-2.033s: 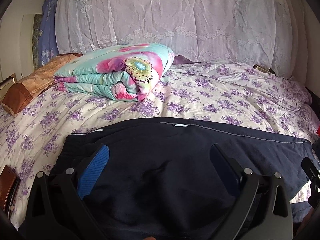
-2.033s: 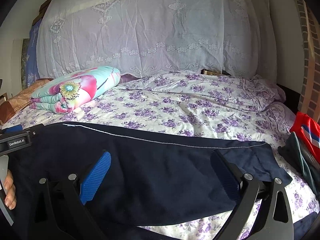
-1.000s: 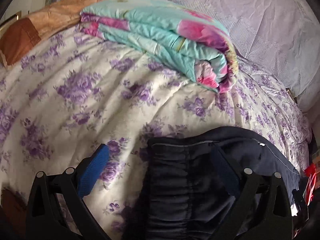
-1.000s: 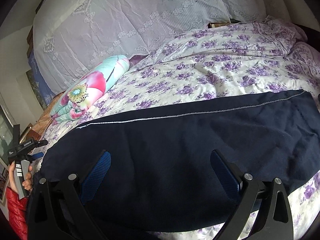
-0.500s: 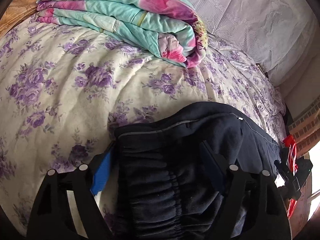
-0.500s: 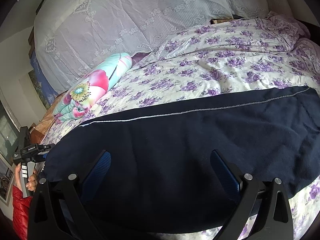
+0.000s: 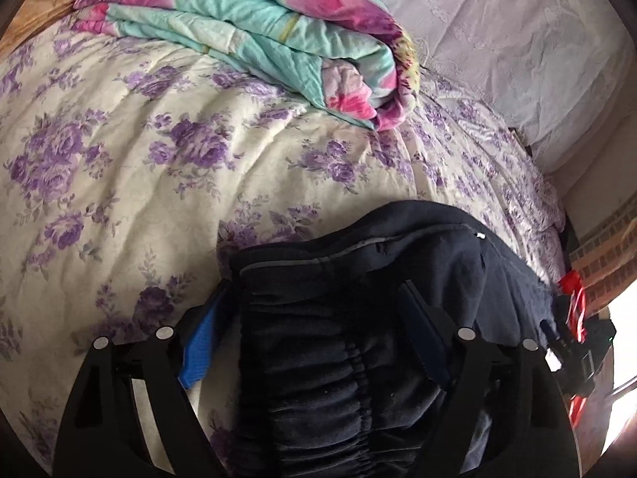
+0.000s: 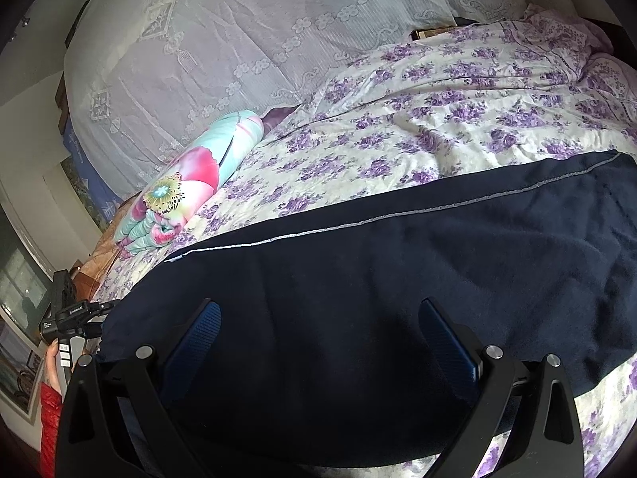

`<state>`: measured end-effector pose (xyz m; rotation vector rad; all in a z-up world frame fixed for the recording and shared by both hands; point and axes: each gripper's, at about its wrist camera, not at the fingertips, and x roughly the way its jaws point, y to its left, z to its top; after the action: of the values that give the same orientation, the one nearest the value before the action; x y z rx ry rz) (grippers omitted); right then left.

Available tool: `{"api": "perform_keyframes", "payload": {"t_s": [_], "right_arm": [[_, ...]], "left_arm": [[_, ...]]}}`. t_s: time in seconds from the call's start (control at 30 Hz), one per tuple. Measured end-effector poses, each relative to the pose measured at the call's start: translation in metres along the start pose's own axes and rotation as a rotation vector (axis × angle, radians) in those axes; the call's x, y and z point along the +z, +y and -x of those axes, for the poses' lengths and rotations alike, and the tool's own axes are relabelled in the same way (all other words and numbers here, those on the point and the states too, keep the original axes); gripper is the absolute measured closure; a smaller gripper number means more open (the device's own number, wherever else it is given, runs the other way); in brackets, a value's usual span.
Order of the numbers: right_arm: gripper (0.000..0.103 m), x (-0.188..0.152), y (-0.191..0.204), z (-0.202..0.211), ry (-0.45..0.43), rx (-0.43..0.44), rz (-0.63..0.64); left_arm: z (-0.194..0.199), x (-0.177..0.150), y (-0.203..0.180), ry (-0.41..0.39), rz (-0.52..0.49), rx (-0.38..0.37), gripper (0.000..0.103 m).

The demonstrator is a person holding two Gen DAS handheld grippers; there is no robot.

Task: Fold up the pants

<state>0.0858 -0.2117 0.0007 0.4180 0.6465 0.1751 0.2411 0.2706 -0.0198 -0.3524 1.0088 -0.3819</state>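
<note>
Pants (image 7: 358, 358) lay spread across your bed (image 7: 119, 159), dark navy on the purple-flowered cover. Your left gripper (image 7: 314, 330) had just been closing, its jaws either side of the gathered waistband; whether the pads already pressed the cloth, I could not tell. Your right gripper (image 8: 318, 342) hovered with jaws apart over the flat leg, clamping nothing. Beyond the waistband a folded quilt (image 7: 258, 32) rested on the bed, well apart from the pants. No container showed anywhere.
</note>
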Motion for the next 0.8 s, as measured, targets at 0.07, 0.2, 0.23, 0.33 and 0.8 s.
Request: {"api": "perform_keyframes", "payload": {"t_s": [0.07,0.2,0.23,0.33,0.8], "right_arm": [[0.003,0.000,0.001,0.000,-0.002,0.005,0.005],[0.003,0.003,0.007,0.004,-0.001,0.031,0.035],[0.003,0.007,0.010,0.007,-0.010,0.046,0.049],[0.003,0.030,0.028,0.012,-0.028,0.088,0.173],[0.015,0.100,0.029,-0.136,0.338,0.023,0.610]], "left_arm": [[0.003,-0.001,-0.005,-0.014,-0.020,-0.001,0.045],[0.020,0.002,0.004,-0.088,0.024,-0.046,0.058],[0.026,0.002,-0.001,-0.116,0.005,-0.047,0.058],[0.038,0.000,-0.016,-0.175,-0.056,-0.027,0.058],[0.027,0.005,-0.005,-0.147,-0.015,-0.019,0.058]]}}
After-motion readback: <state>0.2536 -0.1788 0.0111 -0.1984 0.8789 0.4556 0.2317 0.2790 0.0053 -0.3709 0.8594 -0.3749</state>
